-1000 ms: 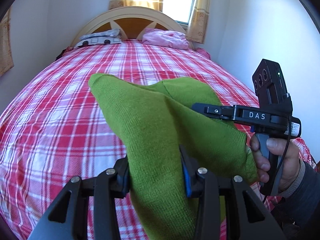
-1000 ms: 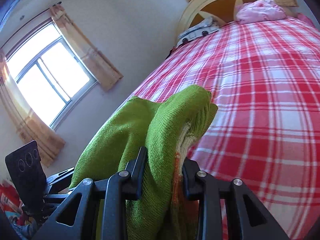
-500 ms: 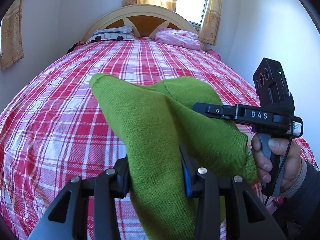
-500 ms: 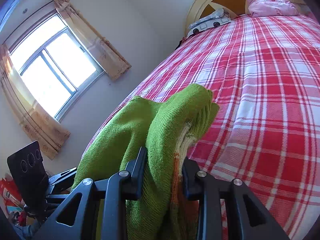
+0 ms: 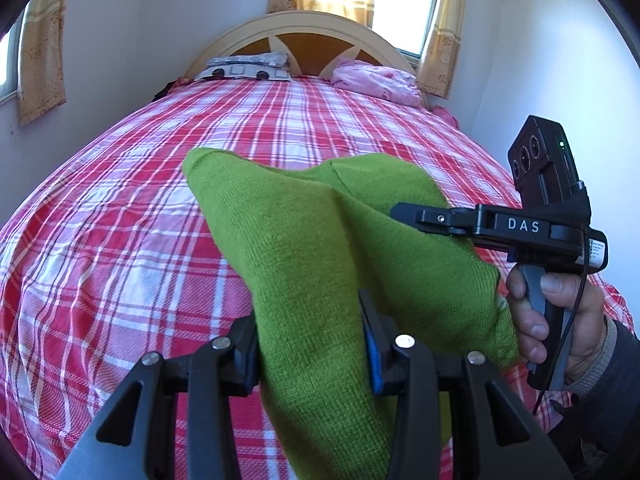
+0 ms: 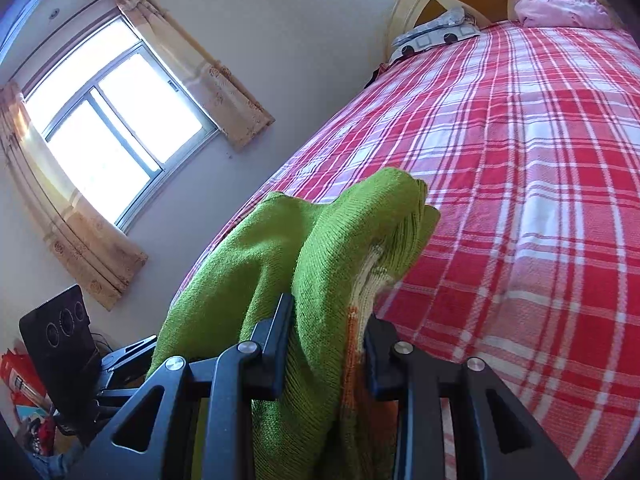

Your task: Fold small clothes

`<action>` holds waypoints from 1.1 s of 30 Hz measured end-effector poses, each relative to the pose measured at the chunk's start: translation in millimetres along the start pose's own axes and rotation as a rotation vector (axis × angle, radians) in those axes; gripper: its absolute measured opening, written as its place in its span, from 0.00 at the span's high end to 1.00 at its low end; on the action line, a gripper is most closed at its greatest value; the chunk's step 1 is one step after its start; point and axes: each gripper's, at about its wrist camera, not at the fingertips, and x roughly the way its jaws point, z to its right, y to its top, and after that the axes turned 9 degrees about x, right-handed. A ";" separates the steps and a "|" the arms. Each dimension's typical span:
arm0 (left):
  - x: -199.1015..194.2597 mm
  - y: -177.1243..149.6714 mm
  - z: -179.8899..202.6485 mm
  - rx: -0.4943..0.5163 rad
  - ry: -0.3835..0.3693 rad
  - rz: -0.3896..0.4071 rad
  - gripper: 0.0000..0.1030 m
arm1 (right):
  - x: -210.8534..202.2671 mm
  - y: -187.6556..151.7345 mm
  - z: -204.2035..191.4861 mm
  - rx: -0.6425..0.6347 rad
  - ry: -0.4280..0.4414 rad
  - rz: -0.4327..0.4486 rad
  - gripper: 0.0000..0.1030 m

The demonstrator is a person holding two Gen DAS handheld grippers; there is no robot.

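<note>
Both grippers have tipped upward since a second ago: more headboard and window now show, less of the near bed, while the cloth sits the same between the fingers.

Left wrist view first. Left gripper (image 5: 310, 344) is clamped on the green knit garment (image 5: 320, 248), which is held up off the red plaid bed (image 5: 120, 220) and drapes away ahead and to the right. Right gripper (image 5: 440, 220) comes in from the right side, its tip buried in the far right edge of the same piece, so the cloth's long axis runs roughly across between the two tools. Whether that one is pinched can't be read from here.

Over to the right wrist view: right gripper (image 6: 326, 344) is closed on a bunched fold of the garment (image 6: 340, 248), a cream and orange inner patch showing at the pinch. The cloth trails off left toward the left gripper's body (image 6: 80, 360).

Judging the next move: lay it down forward. Open plaid stretches ahead of both hands; the grey patterned pillow (image 5: 248, 68) and pink bundle (image 5: 376, 82) sit well apart at the headboard (image 5: 312, 32). The bed's left edge is near in the right view, so I'd favour the centre.
</note>
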 end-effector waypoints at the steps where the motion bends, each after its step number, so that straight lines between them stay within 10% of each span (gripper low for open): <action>1: -0.1 -1.3 -3.4 -0.008 0.003 0.001 0.60 | 4.9 0.7 -2.2 -0.005 0.001 -0.004 0.70; 33: 17.9 -42.1 -30.4 -0.052 0.022 -0.041 0.50 | 44.9 -7.1 25.9 0.048 -0.054 -0.087 0.71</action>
